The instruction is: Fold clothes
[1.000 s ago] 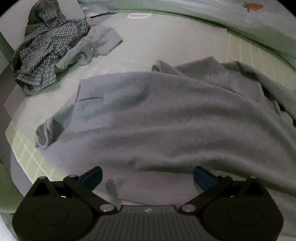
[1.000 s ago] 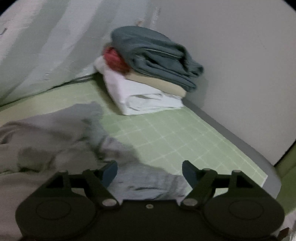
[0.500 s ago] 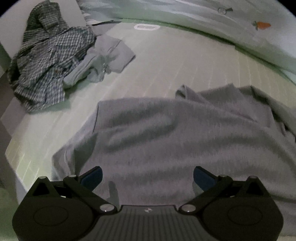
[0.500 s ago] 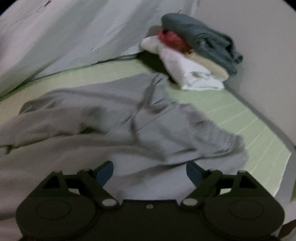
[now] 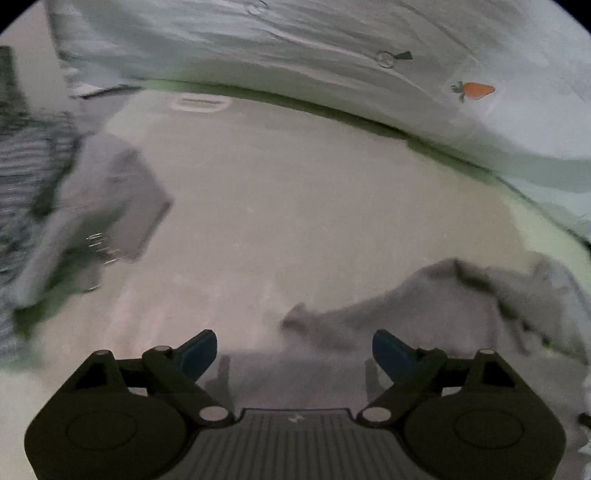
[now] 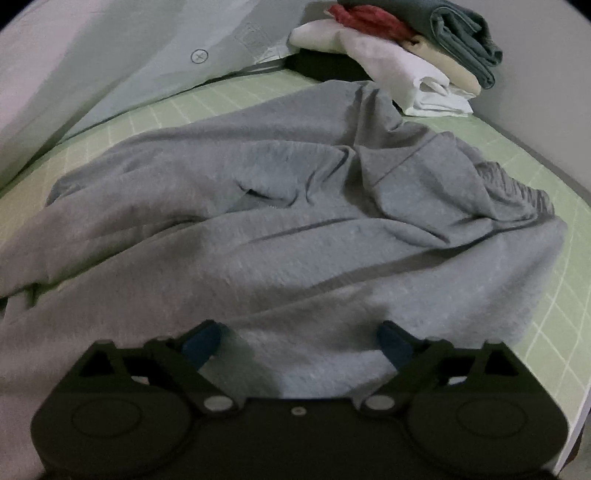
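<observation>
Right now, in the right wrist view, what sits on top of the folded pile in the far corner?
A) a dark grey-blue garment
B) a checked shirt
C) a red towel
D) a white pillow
A: the dark grey-blue garment crowns the folded pile, with red, cream and white layers beneath it.

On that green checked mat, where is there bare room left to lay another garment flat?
The widest bare stretch of the mat lies between the crumpled clothes on one side and the grey sweatshirt. A narrow strip borders the sweatshirt's other side. The corner holding the folded stack is crowded.
</observation>
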{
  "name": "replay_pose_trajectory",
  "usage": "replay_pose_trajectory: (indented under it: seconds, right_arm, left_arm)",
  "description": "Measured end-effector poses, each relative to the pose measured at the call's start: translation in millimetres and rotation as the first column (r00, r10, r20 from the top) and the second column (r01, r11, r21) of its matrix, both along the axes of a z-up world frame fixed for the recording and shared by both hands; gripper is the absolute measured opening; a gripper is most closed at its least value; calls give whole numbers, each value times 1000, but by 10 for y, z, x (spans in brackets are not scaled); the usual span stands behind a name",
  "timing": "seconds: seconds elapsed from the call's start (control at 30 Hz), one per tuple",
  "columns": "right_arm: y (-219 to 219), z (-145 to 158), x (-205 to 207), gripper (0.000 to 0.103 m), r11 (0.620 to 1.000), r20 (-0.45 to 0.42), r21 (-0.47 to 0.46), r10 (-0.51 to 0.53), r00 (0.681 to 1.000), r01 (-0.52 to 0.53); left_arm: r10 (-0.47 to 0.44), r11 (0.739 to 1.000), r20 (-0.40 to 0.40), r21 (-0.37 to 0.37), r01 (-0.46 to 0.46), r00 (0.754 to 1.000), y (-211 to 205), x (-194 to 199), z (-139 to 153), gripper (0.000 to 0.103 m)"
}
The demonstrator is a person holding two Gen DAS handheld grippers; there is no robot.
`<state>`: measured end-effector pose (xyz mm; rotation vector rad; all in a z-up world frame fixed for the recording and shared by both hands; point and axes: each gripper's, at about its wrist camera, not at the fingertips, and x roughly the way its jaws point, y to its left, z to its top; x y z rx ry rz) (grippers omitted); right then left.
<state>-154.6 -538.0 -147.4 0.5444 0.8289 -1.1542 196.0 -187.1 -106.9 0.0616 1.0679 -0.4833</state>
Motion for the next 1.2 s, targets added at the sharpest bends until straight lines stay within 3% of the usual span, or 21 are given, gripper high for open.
replay_pose_trajectory:
  seconds: [0.17, 0.3, 0.37, 0.4, 0.47, 0.5, 0.6, 0.83, 0.93, 1.07, 1.2]
  right_arm:
    - [-3, -18, -25, 101, 1000, 8, 20, -19, 1000, 19]
    - [-19, -24, -12, 103, 999, 4, 32, -28, 1000, 27]
    - [-28, -24, -1, 103, 999, 1, 34, -23, 1000, 23]
    - [-30, -24, -6, 103, 999, 5, 34, -26, 1000, 26]
    - [-34, -26, -10, 103, 999, 11, 36, -33, 999, 33]
    - [-33, -26, -8, 103, 999, 10, 36, -34, 999, 33]
    - [-41, -24, -1, 103, 999, 11, 40, -30, 1000, 29]
    - [-67, -11, -6, 103, 999, 15, 47, -23, 1000, 22]
    - [-65, -9, -12, 103, 999, 18, 47, -24, 1000, 23]
    - [-57, -6, -23, 103, 999, 20, 44, -24, 1000, 24]
    - [-60, -4, -35, 103, 999, 22, 39, -24, 999, 23]
  left_arm:
    - [-94, 995, -29, 41, 95, 995, -258, 127, -216, 92]
    - [-117, 992, -32, 45, 118, 993, -337, 90, -327, 90]
    - [-111, 992, -4, 59, 111, 994, -352, 42, -339, 77]
    - [-103, 991, 22, 83, 101, 994, -356, 20, -332, 59]
    - [-93, 989, 62, 120, 85, 994, -359, -6, -316, 12]
    - [-82, 991, 56, 109, 76, 995, -345, 14, -306, 4]
    - [-36, 997, 54, 70, 33, 998, -305, 90, -250, 3]
    - [26, 1000, 176, 9, -28, 984, -384, 508, 177, 3]
    - [39, 999, 281, -32, -32, 959, -440, 713, 547, 3]
    - [46, 996, 423, -86, -11, 905, -446, 864, 1130, 3]
    - [67, 995, 488, -96, -22, 870, -365, 827, 1293, 3]
